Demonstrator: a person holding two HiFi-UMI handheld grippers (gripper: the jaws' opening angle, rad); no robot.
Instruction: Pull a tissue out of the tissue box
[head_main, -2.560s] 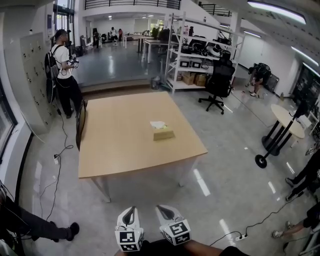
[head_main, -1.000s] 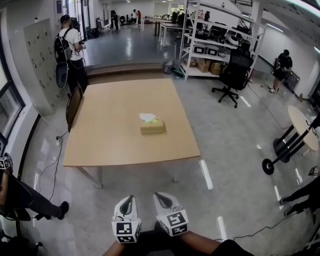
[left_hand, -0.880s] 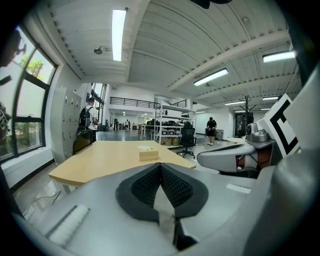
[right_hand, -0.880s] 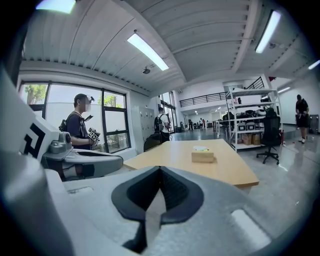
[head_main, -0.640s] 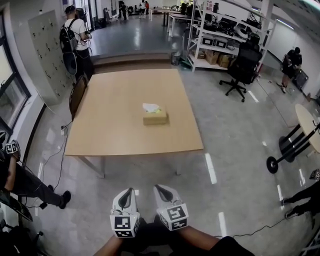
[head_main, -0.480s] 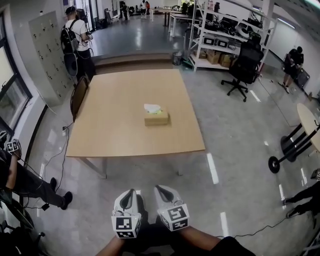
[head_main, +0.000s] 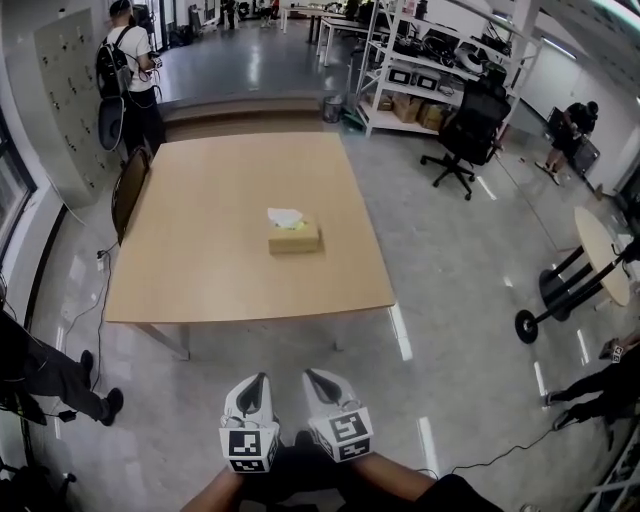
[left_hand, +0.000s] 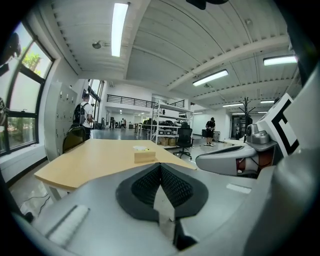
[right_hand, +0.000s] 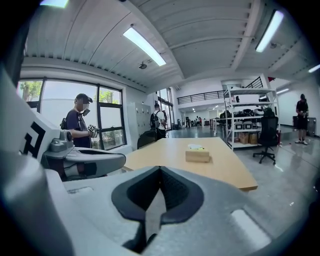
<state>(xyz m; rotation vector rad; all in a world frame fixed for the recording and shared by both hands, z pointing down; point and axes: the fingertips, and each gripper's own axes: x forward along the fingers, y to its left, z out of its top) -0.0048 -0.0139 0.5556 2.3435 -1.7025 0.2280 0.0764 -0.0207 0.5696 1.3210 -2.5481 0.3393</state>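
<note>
A tan tissue box (head_main: 293, 239) stands near the middle of the wooden table (head_main: 200, 270), and a white tissue (head_main: 285, 216) sticks out of its top. Both grippers are held low over the floor, well short of the table's near edge. The left gripper (head_main: 260, 379) is shut and holds nothing. Beside it, the right gripper (head_main: 310, 375) is also shut and holds nothing. In the left gripper view the closed left gripper (left_hand: 160, 165) points toward the tissue box (left_hand: 145, 156). In the right gripper view the tissue box (right_hand: 197, 155) lies beyond the closed right gripper (right_hand: 160, 169).
A dark chair (head_main: 128, 190) stands at the table's left side, with a person carrying a backpack (head_main: 125, 75) behind it. Metal shelving (head_main: 420, 60) and a black office chair (head_main: 462, 130) are at the back right. A round table (head_main: 598, 245) stands at the right. A seated person's legs (head_main: 45, 370) and floor cables are at the left.
The table and tissue box have come nearer in the head view since the earliest frame and shifted slightly left in the last half second. Both grippers stay shut, side by side.
</note>
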